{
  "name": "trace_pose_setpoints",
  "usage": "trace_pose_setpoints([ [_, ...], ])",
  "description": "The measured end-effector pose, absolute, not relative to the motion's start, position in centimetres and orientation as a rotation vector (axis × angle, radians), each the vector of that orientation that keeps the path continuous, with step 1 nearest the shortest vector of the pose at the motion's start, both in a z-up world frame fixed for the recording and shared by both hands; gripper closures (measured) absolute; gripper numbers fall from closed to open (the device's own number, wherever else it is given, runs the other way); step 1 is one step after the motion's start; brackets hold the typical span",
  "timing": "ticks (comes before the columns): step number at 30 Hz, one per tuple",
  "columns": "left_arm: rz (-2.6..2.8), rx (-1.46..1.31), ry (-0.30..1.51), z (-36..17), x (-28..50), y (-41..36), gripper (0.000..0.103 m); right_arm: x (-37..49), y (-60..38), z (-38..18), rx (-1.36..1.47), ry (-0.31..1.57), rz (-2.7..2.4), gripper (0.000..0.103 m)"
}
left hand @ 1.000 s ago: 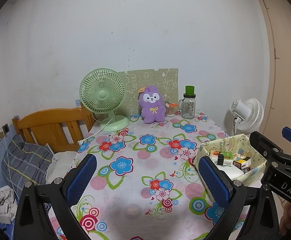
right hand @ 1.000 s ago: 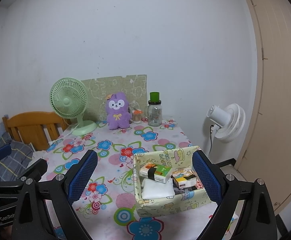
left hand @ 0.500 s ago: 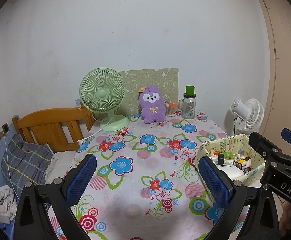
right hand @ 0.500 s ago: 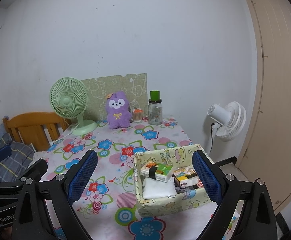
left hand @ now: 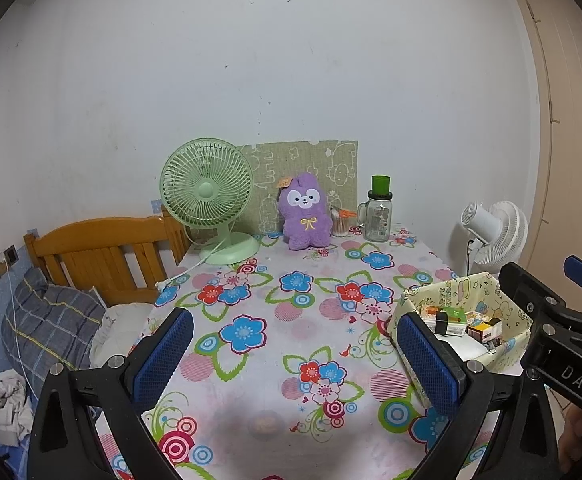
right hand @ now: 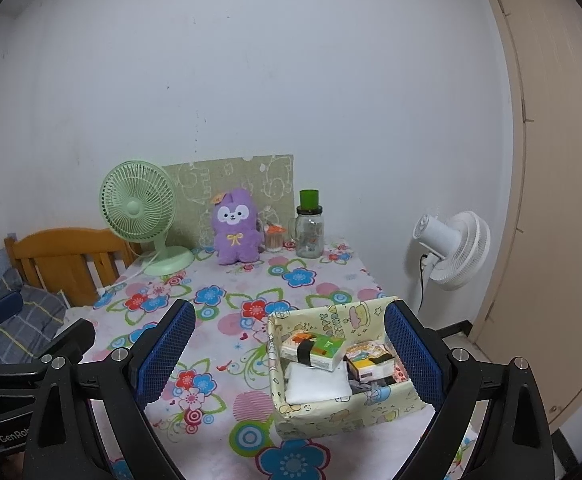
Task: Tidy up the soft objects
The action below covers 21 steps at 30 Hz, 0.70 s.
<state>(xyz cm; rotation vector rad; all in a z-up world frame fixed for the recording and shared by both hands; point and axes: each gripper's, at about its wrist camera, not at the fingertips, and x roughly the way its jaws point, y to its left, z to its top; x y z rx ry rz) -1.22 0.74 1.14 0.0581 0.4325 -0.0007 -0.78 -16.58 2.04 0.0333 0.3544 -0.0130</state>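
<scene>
A purple plush toy (left hand: 305, 212) sits upright at the far edge of the flowered table, also in the right wrist view (right hand: 236, 232). A pale yellow cloth box (right hand: 371, 404) at the table's near right holds a white soft pad (right hand: 315, 382) and small packets; it also shows in the left wrist view (left hand: 443, 298). My left gripper (left hand: 295, 356) is open and empty above the near table. My right gripper (right hand: 291, 354) is open and empty, its jaws standing either side of the box, above and nearer to me.
A green desk fan (left hand: 211, 204) with its cord, a glass jar with a green lid (left hand: 379, 216) and a small cup (left hand: 339, 224) stand at the far edge. A white floor fan (right hand: 453, 248), a door (right hand: 563, 200) right; a wooden bed frame (left hand: 103, 256) with bedding left.
Almost nothing has moved. Both grippers stay open and hover in place, with only a slight drift of the views.
</scene>
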Motion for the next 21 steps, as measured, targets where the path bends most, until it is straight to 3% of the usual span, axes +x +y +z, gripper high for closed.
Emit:
trace_pose_setpoints([
  [21, 0.006, 0.044, 0.438, 1.26, -1.52, 0.78, 0.0, -1.05, -16.31, 2.17, 0.029, 0.356, -0.017, 0.006],
])
